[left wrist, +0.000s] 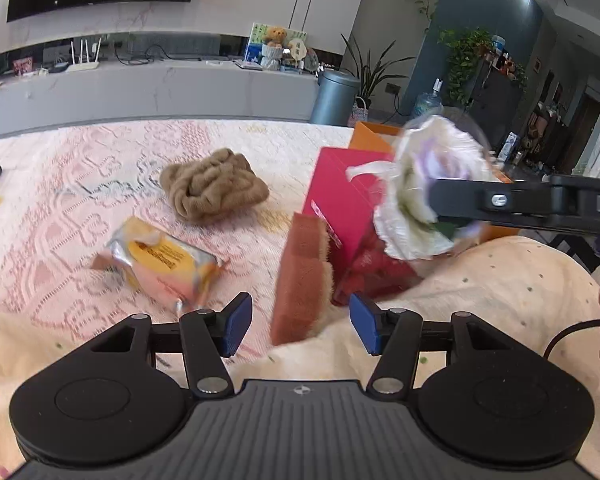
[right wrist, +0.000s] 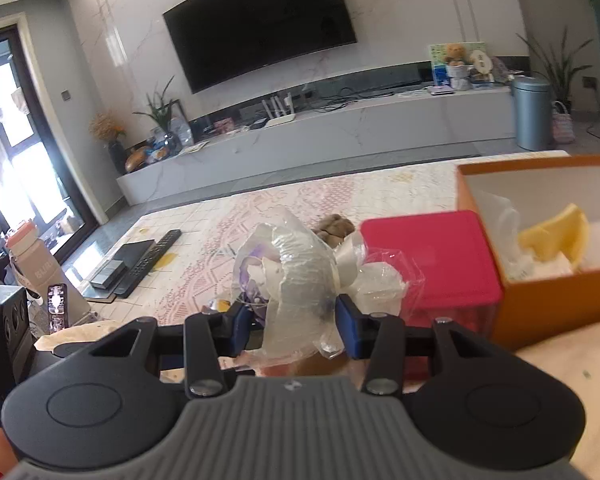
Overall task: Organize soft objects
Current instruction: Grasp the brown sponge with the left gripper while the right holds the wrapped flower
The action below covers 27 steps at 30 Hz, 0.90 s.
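My right gripper (right wrist: 296, 320) is shut on a plastic-wrapped white and purple flower bundle (right wrist: 296, 276) and holds it in the air near the pink box (right wrist: 432, 256); the bundle also shows in the left wrist view (left wrist: 424, 188). My left gripper (left wrist: 300, 326) is open and empty, low over the cloth, just in front of an orange-brown furry pad (left wrist: 300, 280) leaning on the pink box (left wrist: 348, 204). A brown knitted bundle (left wrist: 214, 186) and a yellow wrapped packet (left wrist: 160, 260) lie on the lace tablecloth (left wrist: 60, 208). The open orange box (right wrist: 548, 240) holds a yellow soft piece (right wrist: 556, 240).
A cream dotted cushion (left wrist: 512, 280) lies at the right. Remotes and a dark tablet (right wrist: 140, 260) lie at the table's left end, with a bottle (right wrist: 28, 260) and a phone (right wrist: 58, 304) nearby. A TV wall and low shelf stand beyond the table.
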Motion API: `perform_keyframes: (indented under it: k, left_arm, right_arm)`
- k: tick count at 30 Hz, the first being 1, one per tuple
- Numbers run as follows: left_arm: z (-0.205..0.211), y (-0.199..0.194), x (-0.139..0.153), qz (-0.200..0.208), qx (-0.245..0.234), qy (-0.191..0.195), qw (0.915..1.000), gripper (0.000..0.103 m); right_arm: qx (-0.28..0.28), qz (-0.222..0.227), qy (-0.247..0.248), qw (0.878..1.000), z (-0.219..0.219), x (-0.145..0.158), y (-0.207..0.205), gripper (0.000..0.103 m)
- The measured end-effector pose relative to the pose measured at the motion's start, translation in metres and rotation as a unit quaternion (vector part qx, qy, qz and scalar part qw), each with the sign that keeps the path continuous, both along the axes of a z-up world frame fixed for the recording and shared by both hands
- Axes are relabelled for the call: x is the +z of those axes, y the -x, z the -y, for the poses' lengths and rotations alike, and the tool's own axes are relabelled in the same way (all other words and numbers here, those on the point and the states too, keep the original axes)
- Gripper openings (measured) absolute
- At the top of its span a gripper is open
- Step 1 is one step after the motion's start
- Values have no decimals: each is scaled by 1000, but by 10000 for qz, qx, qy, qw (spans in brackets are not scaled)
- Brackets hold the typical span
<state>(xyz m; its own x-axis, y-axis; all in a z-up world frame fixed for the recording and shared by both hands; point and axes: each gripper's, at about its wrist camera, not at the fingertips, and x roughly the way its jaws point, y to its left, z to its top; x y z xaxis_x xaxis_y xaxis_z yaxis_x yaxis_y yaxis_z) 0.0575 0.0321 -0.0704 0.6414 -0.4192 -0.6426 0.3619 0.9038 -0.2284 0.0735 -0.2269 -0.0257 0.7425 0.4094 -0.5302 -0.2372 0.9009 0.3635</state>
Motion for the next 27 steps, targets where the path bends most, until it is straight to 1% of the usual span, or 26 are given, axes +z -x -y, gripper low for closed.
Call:
perform_keyframes:
  k: [1,4,6,8,9,11,13,15,16,18,19,20,23,24,27]
  left_arm:
    - [3,1,0,13,-21,-32,10000,66]
    - [14,0,1,61,-32,-253,9997,66]
    - [23,-6,2,107,-99,-387,9991,66]
    - [33,-13,-2,118,-211,-563,9981,67]
    - [39,-18,-6,106,-236,-696,9972,67]
    - [45,-29,-13,49,-227,-808,9965,66]
    - [48,-38,-19,-15,-175,-894,9958,66]
    - [51,-43,-24,-24,-132,-958,9953,66]
    - [53,-46,-27,-83,-122,-982,9951,64]
    - [56,-49,-33,-173,-85,-1071,9941,49]
    - [58,-47,-35,-181,-49,-1167,9930,40]
    - [58,-45,-35,-142,-9,-1210,9926,37]
    - [59,-35,-29,50,147,-1229,9923,35]
    - [58,-31,-25,121,201,-1183,9927,35]
    - [54,-17,-6,224,391,-887,9950,35]
  right_arm:
    - [-74,7,-76,9999,5,0,5,45]
    - [-357,-47,-94,9993,19,1,17,45]
    - [-504,-305,-166,9981,27,-2,17,45]
    - [-711,-593,-294,9953,35,-12,15,45]
    - [-830,-703,-375,9934,39,-19,13,45]
    - [-1013,-857,-629,9892,46,-31,8,45]
    - [-1080,-858,-762,9875,50,-39,4,45]
    - [-1032,-777,-753,9888,49,-44,2,46]
    - [-983,-744,-711,9898,47,-47,2,46]
    - [-897,-697,-627,9915,44,-51,2,46]
    - [-852,-663,-580,9925,42,-52,2,46]
    - [-820,-650,-534,9931,42,-54,2,46]
    - [-785,-580,-639,9932,47,-56,5,46]
    - [-785,-575,-709,9927,49,-56,6,46]
    - [-762,-514,-876,9919,56,-52,10,46]
